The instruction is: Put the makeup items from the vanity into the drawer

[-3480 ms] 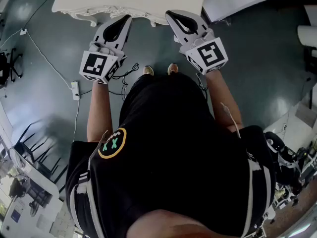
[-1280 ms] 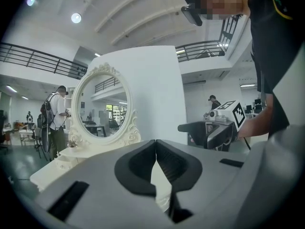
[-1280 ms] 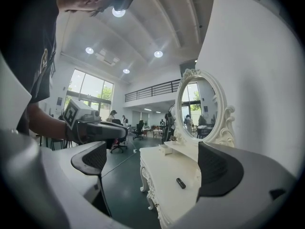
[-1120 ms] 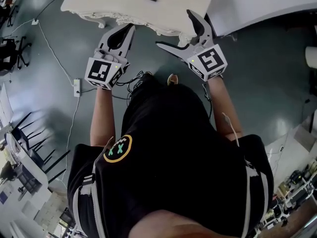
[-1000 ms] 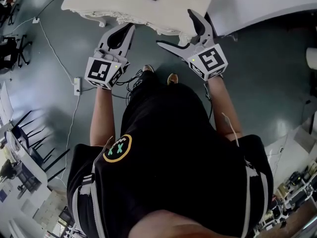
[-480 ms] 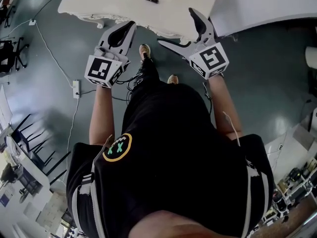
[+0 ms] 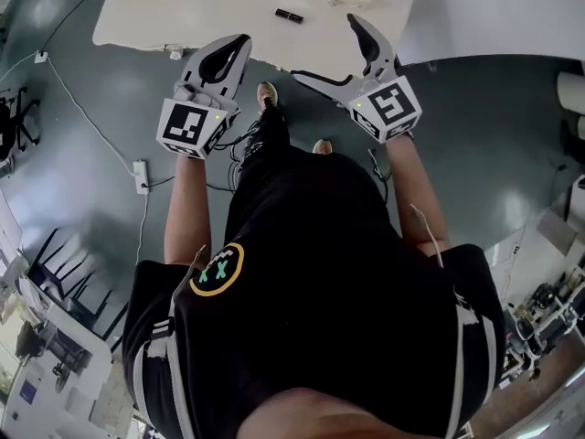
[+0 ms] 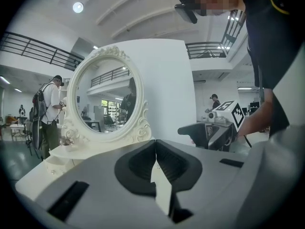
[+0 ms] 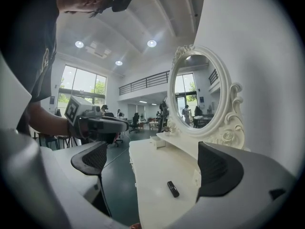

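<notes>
White-shelled, my right gripper is spread wide with nothing between its jaws; my left gripper is pressed together on nothing, held off to the side. Ahead of the right one, and well apart from it, a black stick (lipstick or mascara, too small to tell) lies flat on the pale worktop, in front of the oval mirror. Nothing is in hand, so I judge the task barely begun. I can make out no open drawer from here.

The risks as I see them: the stick is slim and lies flat, so a shallow pinch could roll it or skid it toward the front edge. Coming in too steep could knock a jaw against the worktop. With the drawer unopened, a lifted stick has nowhere to go.
</notes>
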